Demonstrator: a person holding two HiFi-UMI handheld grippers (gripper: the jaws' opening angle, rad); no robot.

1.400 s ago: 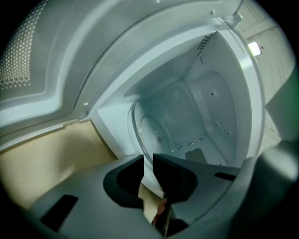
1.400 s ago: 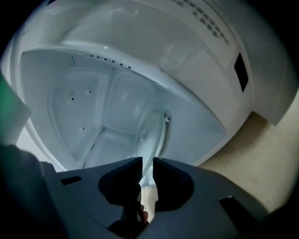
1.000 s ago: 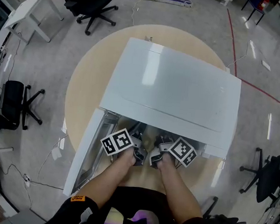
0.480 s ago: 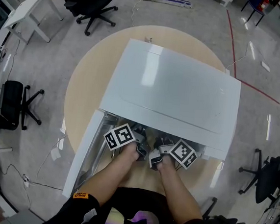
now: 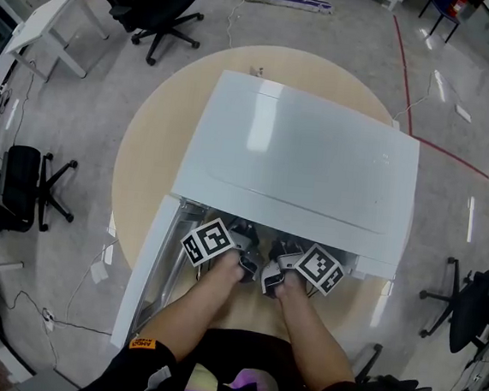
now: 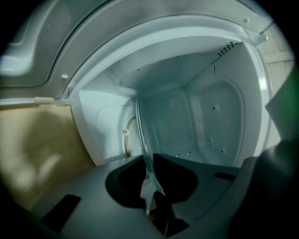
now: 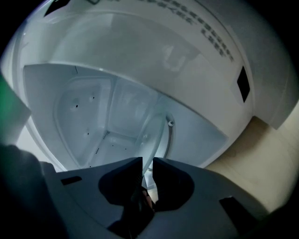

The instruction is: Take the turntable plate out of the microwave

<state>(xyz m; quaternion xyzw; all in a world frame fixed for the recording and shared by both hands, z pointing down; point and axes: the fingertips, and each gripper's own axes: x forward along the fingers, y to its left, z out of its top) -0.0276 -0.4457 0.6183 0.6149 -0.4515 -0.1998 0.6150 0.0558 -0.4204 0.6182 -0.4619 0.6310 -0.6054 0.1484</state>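
Left gripper jaws just closing, now clamped on glass plate rim inside microwave. Right gripper pinches same rim. Two grips likely to keep plate steady for lift-out.

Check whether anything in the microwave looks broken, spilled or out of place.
Nothing stands out. No spill shows inside the microwave, and the glass plate looks whole, with no cracks or chips visible.

Round tan table — white microwave (door open) sits on it; grey floor beneath.
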